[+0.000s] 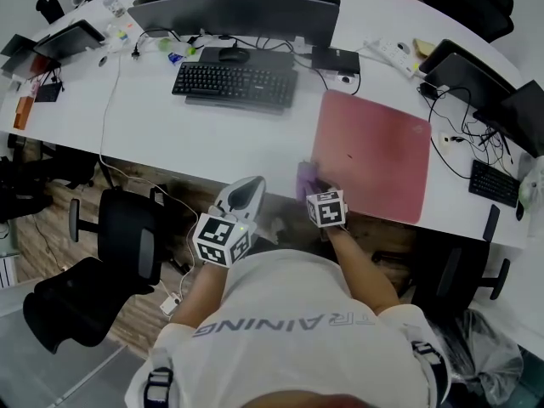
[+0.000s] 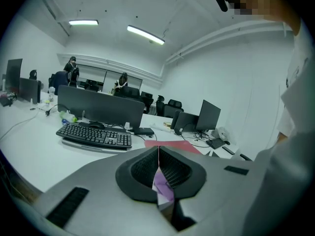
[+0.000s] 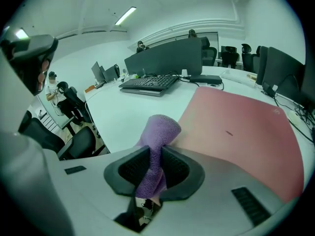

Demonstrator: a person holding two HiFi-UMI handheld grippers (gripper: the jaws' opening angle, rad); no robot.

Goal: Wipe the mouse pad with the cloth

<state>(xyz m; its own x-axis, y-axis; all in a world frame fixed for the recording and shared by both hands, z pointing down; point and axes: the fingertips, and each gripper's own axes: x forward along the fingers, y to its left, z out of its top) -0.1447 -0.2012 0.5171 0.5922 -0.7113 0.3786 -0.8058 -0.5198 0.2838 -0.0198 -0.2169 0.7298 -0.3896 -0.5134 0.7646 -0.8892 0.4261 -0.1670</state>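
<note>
Right hand-held gripper (image 3: 153, 151) pinches purple cloth (image 3: 160, 127) just beside mouse pad (image 3: 241, 127).

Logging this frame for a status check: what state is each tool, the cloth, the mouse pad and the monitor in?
Left tool: shut, jaws together.
Right tool: shut on the cloth.
cloth: bunched between the jaws.
Mouse pad: flat on the desk.
Monitor: screen dark.

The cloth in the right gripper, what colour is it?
Purple. The cloth shows best in the right gripper view, pinched between the jaws.
</note>
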